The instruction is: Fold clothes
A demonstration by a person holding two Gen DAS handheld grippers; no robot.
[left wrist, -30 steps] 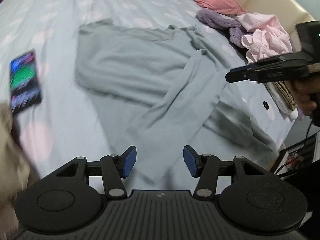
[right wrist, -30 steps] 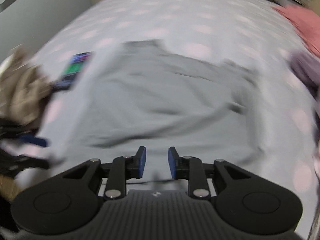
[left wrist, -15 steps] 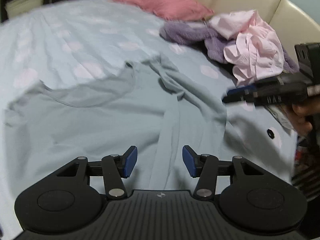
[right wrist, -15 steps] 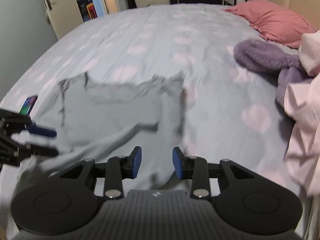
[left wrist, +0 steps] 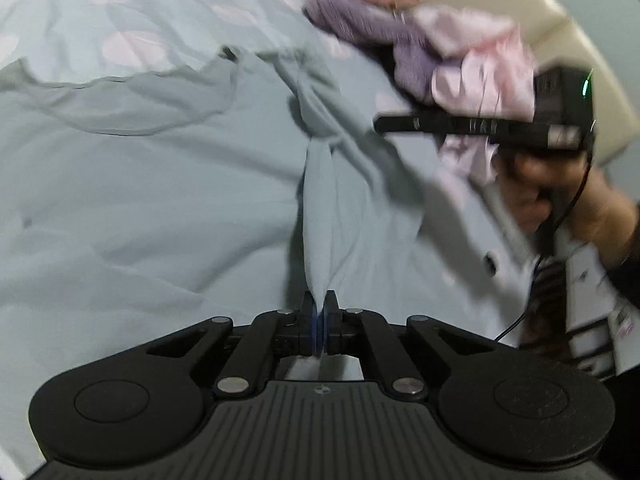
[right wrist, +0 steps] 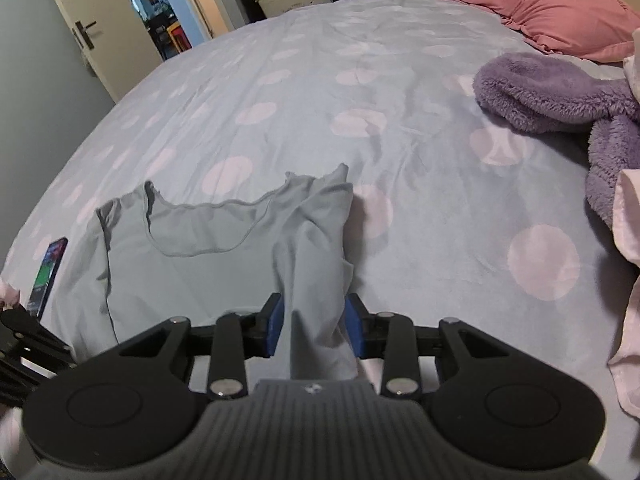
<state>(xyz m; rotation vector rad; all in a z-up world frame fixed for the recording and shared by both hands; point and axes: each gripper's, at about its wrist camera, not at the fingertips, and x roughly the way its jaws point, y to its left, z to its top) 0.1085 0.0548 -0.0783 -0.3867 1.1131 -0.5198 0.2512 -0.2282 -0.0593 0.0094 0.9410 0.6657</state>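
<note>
1. The grey top lies spread on the bed, neckline pointing away from the cameras, with its body flat on the spotted cover and one sleeve drawn up off the bed toward the grippers.
2. In the left wrist view, the left gripper has its jaws pressed together on a narrow fold of that sleeve; the cloth rises from the blue pads in a taut, pleated strip that runs back to the shoulder.
3. In the right wrist view, the right gripper has its jaws apart, with a hanging fold of the same sleeve between the blue pads (the cloth fills most of the gap, but whether it touches either pad cannot be told).
4. The right gripper also shows in the left wrist view as a blurred black body held by the right hand, to the right of the raised sleeve.
5. A phone with a lit screen lies on the bed just beside the top's left edge.
6. Well apart to the right, a fuzzy purple garment and a pale pink garment are heaped together, touching.
7. A pink pillow rests at the far right of the bed, and beyond the bed's far side a door stands open.
</note>
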